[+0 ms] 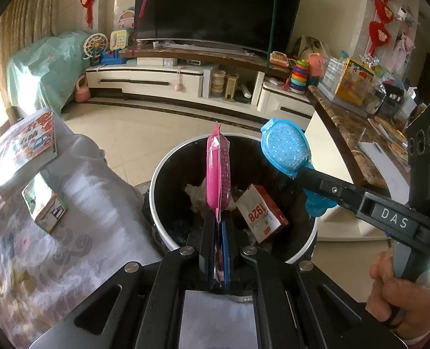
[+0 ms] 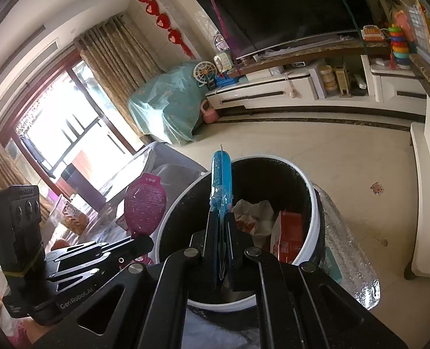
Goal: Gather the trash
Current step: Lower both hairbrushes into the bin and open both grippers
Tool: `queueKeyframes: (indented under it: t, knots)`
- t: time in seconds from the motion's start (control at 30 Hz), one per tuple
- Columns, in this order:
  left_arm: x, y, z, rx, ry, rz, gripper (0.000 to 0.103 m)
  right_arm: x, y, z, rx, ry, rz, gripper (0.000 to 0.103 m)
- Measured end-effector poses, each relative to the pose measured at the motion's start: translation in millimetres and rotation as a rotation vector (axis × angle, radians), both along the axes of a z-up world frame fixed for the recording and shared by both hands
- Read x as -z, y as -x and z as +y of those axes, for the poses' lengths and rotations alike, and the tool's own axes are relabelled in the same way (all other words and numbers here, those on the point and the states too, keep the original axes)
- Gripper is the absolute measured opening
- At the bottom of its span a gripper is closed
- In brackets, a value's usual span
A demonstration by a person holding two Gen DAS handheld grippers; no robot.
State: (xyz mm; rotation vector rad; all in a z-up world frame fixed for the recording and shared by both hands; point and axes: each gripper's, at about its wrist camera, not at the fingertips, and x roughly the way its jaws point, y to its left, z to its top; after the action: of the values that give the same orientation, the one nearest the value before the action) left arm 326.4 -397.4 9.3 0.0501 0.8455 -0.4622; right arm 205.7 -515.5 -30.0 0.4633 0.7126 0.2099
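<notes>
Left gripper (image 1: 218, 226): fingers pressed together on the pink packet, which stands edge-on between them and rises toward 12 o'clock in the left wrist view.
Pink packet (image 1: 218, 171): a flat blister pack with a rounded pink shape inside, held above the open bin; in the right wrist view it shows broadside at about 9 o'clock of the bin, over its rim.
Right gripper (image 2: 221, 229): fingers clamped on the blue packet, seen edge-on along the middle of its own view.
Blue packet (image 1: 286, 151): a blue, white-dotted oval pack, gripped at its lower part; in the left wrist view it hangs over the bin's rim at about 2 o'clock of the bin.
Trash bin (image 1: 168, 232): round, white outside, dark inside, standing on the pale tiled floor below both grippers.
Bin contents: a red and white carton (image 1: 261, 213) printed "1928", lying tilted at about 4 o'clock inside, with crumpled white paper (image 1: 196, 196) at about 11 o'clock of it.
Right hand (image 1: 401, 293): wrapped round the right gripper's handle at 4 o'clock of the left wrist view.
Couch (image 1: 69, 247): covered with patterned cloth, at 9 o'clock of the bin; two small printed boxes lie on it.
Television (image 1: 218, 8): dark screen at 12 o'clock on a white stand.
</notes>
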Motion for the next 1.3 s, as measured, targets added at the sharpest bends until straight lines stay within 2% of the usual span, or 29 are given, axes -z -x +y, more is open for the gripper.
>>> queueKeyframes:
  t: [1.2, 1.27, 1.3]
  knots:
    - [11, -39, -24, -0.007, -0.022, 0.064, 0.003, 14, -30, -5, 0.009, 0.035, 0.072, 0.004]
    - [12, -39, -23, -0.006, -0.025, 0.071, 0.006, 14, -31, -6, 0.015, 0.03, 0.076, 0.01]
    - [12, -39, -23, -0.005, -0.027, 0.076, 0.011, 14, -31, -7, 0.022, 0.026, 0.079, 0.011]
